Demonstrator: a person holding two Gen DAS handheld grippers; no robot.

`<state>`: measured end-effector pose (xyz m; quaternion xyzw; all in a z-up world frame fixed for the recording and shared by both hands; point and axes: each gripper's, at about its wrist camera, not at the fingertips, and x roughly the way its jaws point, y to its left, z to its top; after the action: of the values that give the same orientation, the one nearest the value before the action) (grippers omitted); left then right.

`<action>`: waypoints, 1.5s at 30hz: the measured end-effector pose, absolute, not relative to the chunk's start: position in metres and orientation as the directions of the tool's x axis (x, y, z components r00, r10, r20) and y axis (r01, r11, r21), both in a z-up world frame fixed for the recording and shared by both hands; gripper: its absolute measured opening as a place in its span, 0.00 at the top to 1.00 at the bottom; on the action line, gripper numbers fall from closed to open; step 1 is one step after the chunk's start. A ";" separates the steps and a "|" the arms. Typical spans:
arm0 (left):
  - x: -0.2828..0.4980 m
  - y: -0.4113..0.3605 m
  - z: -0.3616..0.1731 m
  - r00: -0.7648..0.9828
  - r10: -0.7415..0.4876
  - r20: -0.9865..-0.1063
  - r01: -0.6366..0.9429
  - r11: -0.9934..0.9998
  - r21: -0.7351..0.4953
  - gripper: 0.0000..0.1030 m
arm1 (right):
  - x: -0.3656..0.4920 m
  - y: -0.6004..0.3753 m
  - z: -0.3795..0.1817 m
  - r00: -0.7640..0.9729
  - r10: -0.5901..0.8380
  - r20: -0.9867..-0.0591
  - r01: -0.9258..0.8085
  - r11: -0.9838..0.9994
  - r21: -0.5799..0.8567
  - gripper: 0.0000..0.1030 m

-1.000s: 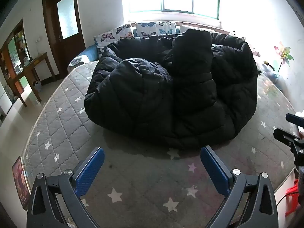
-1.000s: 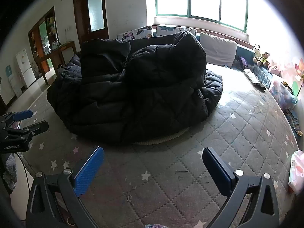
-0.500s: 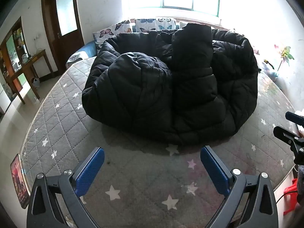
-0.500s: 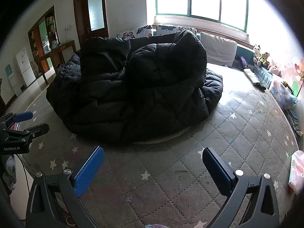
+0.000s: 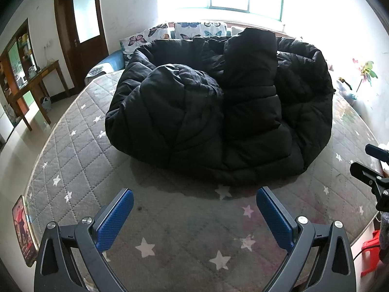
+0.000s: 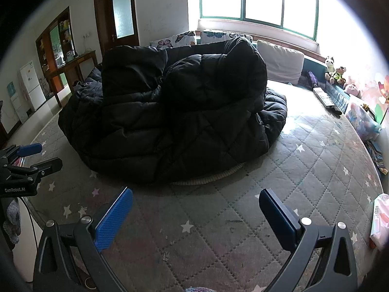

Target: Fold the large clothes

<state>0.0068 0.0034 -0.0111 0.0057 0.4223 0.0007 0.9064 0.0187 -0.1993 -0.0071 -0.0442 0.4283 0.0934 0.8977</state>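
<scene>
Both hand-held grippers gape empty; the black coat point(image 5: 218, 112) hides the butterfly pillows point(image 5: 170, 32).

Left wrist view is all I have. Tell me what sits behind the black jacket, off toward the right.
Observer: A plain white pillow stands at the head of the bed, behind the black jacket.
Operator: Report anything under the jacket's near edge.
Observer: A pale ribbed strip pokes out from beneath it onto the mattress.
Operator: Give me the right claw's state.
Observer: The right claw is open and empty, hovering short of the jacket.
</scene>
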 end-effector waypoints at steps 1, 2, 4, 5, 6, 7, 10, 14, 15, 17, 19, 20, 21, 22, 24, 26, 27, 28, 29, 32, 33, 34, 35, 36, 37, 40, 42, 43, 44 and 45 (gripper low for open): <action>0.007 0.004 -0.011 0.643 0.005 -0.766 0.004 1.000 0.010 0.00 | 0.019 -0.199 -0.007 0.615 0.130 -0.778 -0.206 0.979 0.001 0.00; 0.007 0.004 -0.011 0.643 0.005 -0.766 0.003 1.000 0.009 0.00 | 0.019 -0.199 -0.007 0.616 0.130 -0.777 -0.206 0.979 0.001 0.00; 0.007 0.004 -0.010 0.642 0.004 -0.766 0.002 1.000 0.007 0.00 | 0.019 -0.199 -0.008 0.615 0.129 -0.778 -0.204 0.979 0.001 0.00; 0.007 0.004 -0.010 0.642 0.004 -0.767 0.002 1.000 0.007 0.00 | 0.019 -0.199 -0.007 0.615 0.130 -0.778 -0.204 0.979 0.002 0.00; 0.007 0.004 -0.010 0.642 0.005 -0.766 0.002 1.000 0.009 0.00 | 0.019 -0.199 -0.008 0.614 0.130 -0.778 -0.205 0.979 0.002 0.00; 0.007 0.004 -0.010 0.642 0.006 -0.767 0.001 1.000 0.009 0.00 | 0.019 -0.199 -0.008 0.614 0.129 -0.779 -0.205 0.979 0.001 0.00; 0.008 0.004 -0.010 0.642 0.004 -0.766 0.002 1.000 0.008 0.00 | 0.020 -0.199 -0.008 0.613 0.130 -0.779 -0.205 0.979 0.002 0.00; 0.008 0.004 -0.010 0.642 0.005 -0.767 0.002 1.000 0.009 0.00 | 0.019 -0.199 -0.008 0.613 0.130 -0.779 -0.206 0.979 0.002 0.00; 0.008 0.004 -0.010 0.642 0.006 -0.767 0.002 1.000 0.009 0.00 | 0.020 -0.199 -0.008 0.613 0.130 -0.779 -0.206 0.979 0.002 0.00; 0.008 0.004 -0.010 0.641 0.005 -0.767 0.002 1.000 0.008 0.00 | 0.020 -0.199 -0.008 0.612 0.130 -0.780 -0.205 0.979 0.002 0.00; 0.008 0.004 -0.010 0.642 0.004 -0.767 0.003 1.000 0.008 0.00 | 0.020 -0.199 -0.008 0.612 0.131 -0.780 -0.206 0.979 0.003 0.00; 0.008 0.004 -0.010 0.641 0.006 -0.767 0.002 1.000 0.009 0.00 | 0.020 -0.200 -0.008 0.612 0.130 -0.780 -0.205 0.979 0.003 0.00; 0.008 0.004 -0.010 0.642 0.005 -0.767 0.002 1.000 0.009 0.00 | 0.020 -0.199 -0.008 0.612 0.130 -0.780 -0.205 0.979 0.003 0.00; 0.008 0.004 -0.010 0.642 0.006 -0.766 0.002 1.000 0.010 0.00 | 0.020 -0.200 -0.008 0.613 0.131 -0.779 -0.206 0.979 0.002 0.00; 0.009 0.004 -0.010 0.642 0.004 -0.767 0.002 1.000 0.007 0.00 | 0.020 -0.200 -0.008 0.614 0.130 -0.779 -0.205 0.979 0.002 0.00; 0.009 0.004 -0.010 0.643 0.005 -0.766 0.003 1.000 0.009 0.00 | 0.020 -0.200 -0.009 0.613 0.131 -0.779 -0.206 0.979 0.002 0.00; 0.009 0.004 -0.010 0.643 0.007 -0.766 0.002 1.000 0.010 0.00 | 0.020 -0.200 -0.009 0.614 0.130 -0.779 -0.207 0.978 0.001 0.00; 0.009 0.004 -0.010 0.643 0.008 -0.766 0.002 1.000 0.011 0.00 | 0.021 -0.199 -0.009 0.613 0.129 -0.779 -0.207 0.978 0.000 0.00; 0.010 0.005 -0.010 0.643 0.007 -0.766 0.001 1.000 0.010 0.00 | 0.022 -0.199 -0.010 0.612 0.130 -0.780 -0.208 0.978 0.000 0.00; 0.010 0.005 -0.010 0.643 0.007 -0.766 0.001 1.000 0.011 0.00 | 0.023 -0.199 -0.010 0.611 0.132 -0.780 -0.212 0.977 -0.001 0.00; 0.010 0.005 -0.010 0.643 0.007 -0.766 0.002 1.000 0.011 0.00 | 0.023 -0.199 -0.010 0.611 0.132 -0.781 -0.213 0.977 -0.001 0.00; 0.011 0.005 -0.010 0.643 0.008 -0.766 0.002 1.000 0.012 0.00 | 0.023 -0.198 -0.010 0.610 0.132 -0.781 -0.213 0.977 -0.002 0.00; 0.011 0.006 -0.009 0.643 0.008 -0.766 0.002 1.000 0.012 0.00 | 0.023 -0.198 -0.010 0.611 0.132 -0.781 -0.215 0.977 -0.003 0.00; 0.011 0.006 -0.009 0.643 0.008 -0.766 0.002 1.000 0.012 0.00 | 0.023 -0.198 -0.009 0.612 0.132 -0.780 -0.215 0.977 -0.003 0.00; 0.012 0.006 -0.009 0.642 0.009 -0.767 0.002 1.000 0.013 0.00 | 0.023 -0.198 -0.009 0.612 0.133 -0.779 -0.215 0.977 -0.003 0.00; 0.013 0.007 -0.008 0.644 0.012 -0.765 0.001 1.000 0.017 0.00 | 0.024 -0.199 -0.009 0.612 0.134 -0.779 -0.215 0.977 -0.001 0.00; 0.013 0.008 -0.007 0.645 0.013 -0.764 0.000 1.000 0.018 0.00 | 0.024 -0.198 -0.009 0.610 0.133 -0.781 -0.216 0.976 -0.003 0.00; 0.014 0.008 -0.007 0.645 0.014 -0.764 0.000 1.000 0.018 0.00 | 0.025 -0.198 -0.009 0.610 0.133 -0.781 -0.216 0.976 -0.002 0.00; 0.014 0.008 -0.007 0.644 0.014 -0.765 0.001 1.000 0.018 0.00 | 0.025 -0.198 -0.009 0.609 0.133 -0.782 -0.216 0.976 -0.002 0.00; 0.015 0.008 -0.007 0.643 0.015 -0.766 0.000 1.000 0.019 0.00 | 0.026 -0.198 -0.010 0.608 0.133 -0.783 -0.216 0.976 -0.002 0.00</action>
<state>0.0145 0.0084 -0.0066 0.0088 0.4225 0.0039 0.9063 0.0256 -0.1982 -0.0096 -0.0480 0.4318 0.0973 0.8954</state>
